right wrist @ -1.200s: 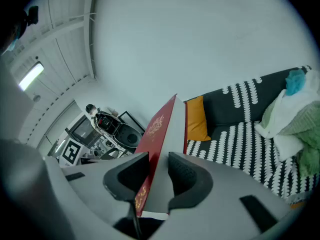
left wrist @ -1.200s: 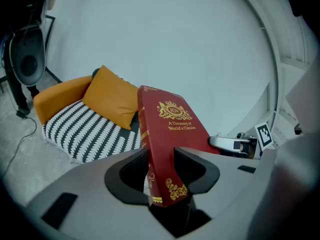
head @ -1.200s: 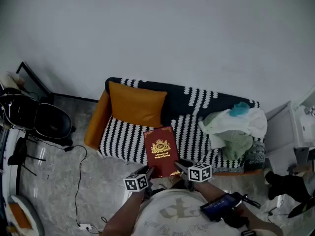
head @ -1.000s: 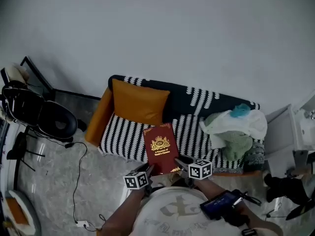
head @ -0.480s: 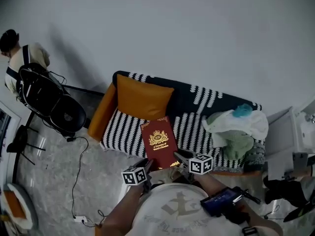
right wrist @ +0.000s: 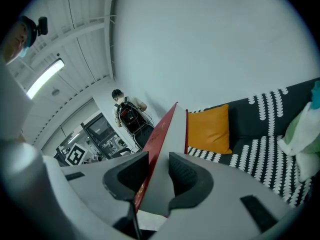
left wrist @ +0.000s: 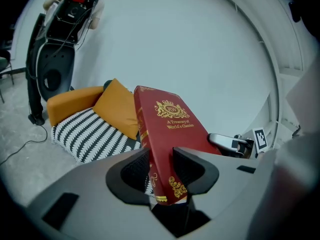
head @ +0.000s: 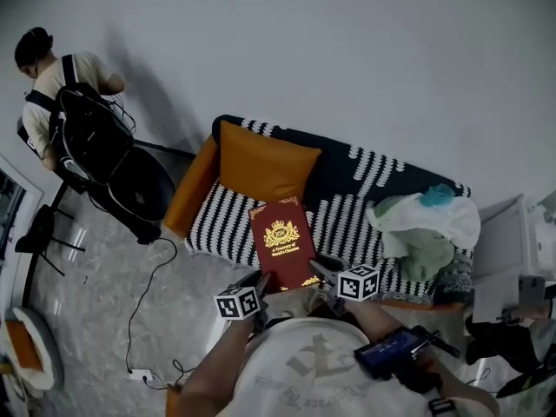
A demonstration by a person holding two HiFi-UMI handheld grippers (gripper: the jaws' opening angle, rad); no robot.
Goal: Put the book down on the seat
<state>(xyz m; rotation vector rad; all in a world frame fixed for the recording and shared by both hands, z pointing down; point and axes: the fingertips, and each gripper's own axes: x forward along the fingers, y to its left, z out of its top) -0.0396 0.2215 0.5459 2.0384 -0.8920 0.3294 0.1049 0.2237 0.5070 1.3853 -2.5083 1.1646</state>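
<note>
The sofa (head: pixel 347 181) is carrying an orange cushion (head: pixel 265 172) propped against its backrest at the left end, and a heap of white and green cloth (head: pixel 421 228) is lying at the right end. The stretch of seat (head: pixel 221 224) between them is showing bare.

The sofa's cover is showing black with white rows of leaf-like marks, denser on the seat than on the backrest. Its arm (head: pixel 193 189) is showing smooth orange like the square, plump cushion. The book (head: pixel 282 241) is a hard-backed rectangle – deep red, with a gold crest, gold lettering and gold corner ornaments. The floor (head: pixel 104 302) is looking like grey veined stone, with a thin cable (head: pixel 143 294) trailing across it. A black office chair (head: pixel 130 176) is standing left of the sofa, a person (head: pixel 52 76) behind it.

The left gripper (head: pixel 263 283) is clamping the book's spine at the near bottom corner; its jaws have just been closing, with the book (left wrist: pixel 167 129) between their pads. The right gripper (head: pixel 323 266) is pinching the other near corner, one pad on the red cover (right wrist: pixel 159 134), one on the pale side. Together they are holding the book tilted above the seat's front edge – not lying on it.
</note>
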